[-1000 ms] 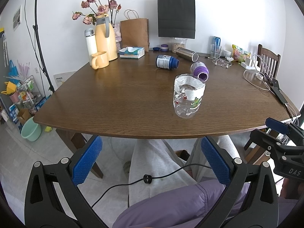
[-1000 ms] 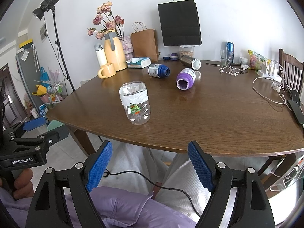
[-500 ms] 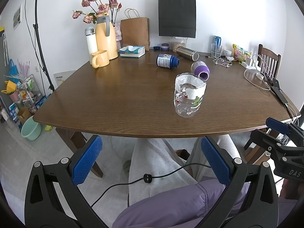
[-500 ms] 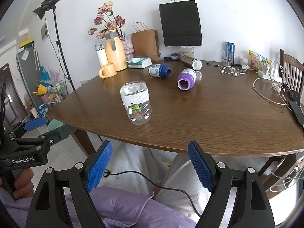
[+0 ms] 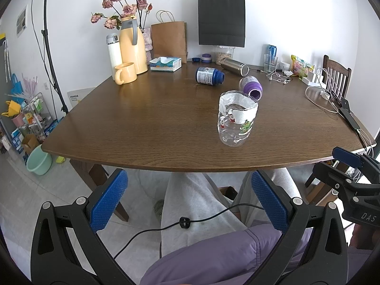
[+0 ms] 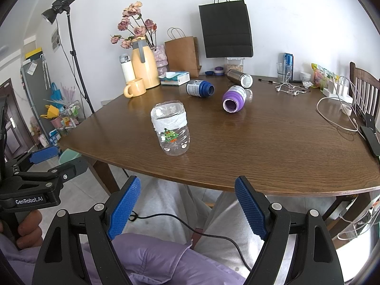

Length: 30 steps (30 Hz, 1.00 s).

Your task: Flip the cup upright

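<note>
A clear plastic cup (image 5: 236, 120) with a white band and Christmas stickers stands upright near the front of the brown table (image 5: 142, 123); it also shows in the right wrist view (image 6: 171, 128). A purple cup (image 5: 251, 87) lies on its side behind it, mouth toward me (image 6: 233, 98). A blue cup (image 5: 209, 76) and a steel flask (image 5: 234, 65) also lie on their sides farther back. My left gripper (image 5: 188, 199) is open and empty, below the table's front edge. My right gripper (image 6: 187, 211) is open and empty, also below the edge.
At the back left stand a yellow jug (image 5: 131, 45) with flowers, a white flask (image 5: 114, 52), a yellow mug (image 5: 124, 72) and a tissue box (image 5: 165, 63). Paper bags (image 5: 220, 19) stand at the wall. Cables and chargers (image 5: 320, 87) lie at the right, by a chair (image 5: 336, 76).
Both views shift very slightly; the cup sits marginally differently in frame. Nothing on the table has moved and both grippers stay open.
</note>
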Tool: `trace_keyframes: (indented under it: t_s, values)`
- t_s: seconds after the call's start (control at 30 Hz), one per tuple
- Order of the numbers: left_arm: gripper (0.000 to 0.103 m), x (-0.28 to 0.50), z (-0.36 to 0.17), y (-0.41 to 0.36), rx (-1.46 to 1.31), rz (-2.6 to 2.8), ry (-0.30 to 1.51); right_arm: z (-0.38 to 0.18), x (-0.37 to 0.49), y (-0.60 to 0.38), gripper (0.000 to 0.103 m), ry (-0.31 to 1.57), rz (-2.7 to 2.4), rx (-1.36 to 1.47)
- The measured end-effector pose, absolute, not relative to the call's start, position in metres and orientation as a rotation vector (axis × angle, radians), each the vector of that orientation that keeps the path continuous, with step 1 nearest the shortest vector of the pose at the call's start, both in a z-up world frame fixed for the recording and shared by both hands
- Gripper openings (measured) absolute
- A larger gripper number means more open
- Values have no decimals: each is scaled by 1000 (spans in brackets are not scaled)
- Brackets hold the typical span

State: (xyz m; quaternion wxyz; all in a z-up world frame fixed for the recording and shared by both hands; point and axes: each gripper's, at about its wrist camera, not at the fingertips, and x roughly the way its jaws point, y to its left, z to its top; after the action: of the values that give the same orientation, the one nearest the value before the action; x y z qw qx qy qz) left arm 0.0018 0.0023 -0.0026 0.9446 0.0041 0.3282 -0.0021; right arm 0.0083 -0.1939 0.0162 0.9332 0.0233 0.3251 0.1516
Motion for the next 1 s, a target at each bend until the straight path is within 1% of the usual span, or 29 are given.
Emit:
trace_keyframes:
  t_s: [0.33,0.47,0.57,0.7,0.83,1.0]
  values:
    - [103,2,-5,2,8,-1,669,14,10,-190,86,653,317,51]
    - [103,6,-5,8,9,23,653,32,26,-180,86,595,366,61]
    - [103,25,1,14,15,44,624,43,59,-170,86,577,452,87]
    - [103,61,5,22,38,95,577,48,121,-157,86,605,445,127]
    - [103,104,14,27,-32,79,609,55,177,-145,86,619,459,149]
    - [103,162,30,2,-89,52,637,68,230,-148,85,631,431,120]
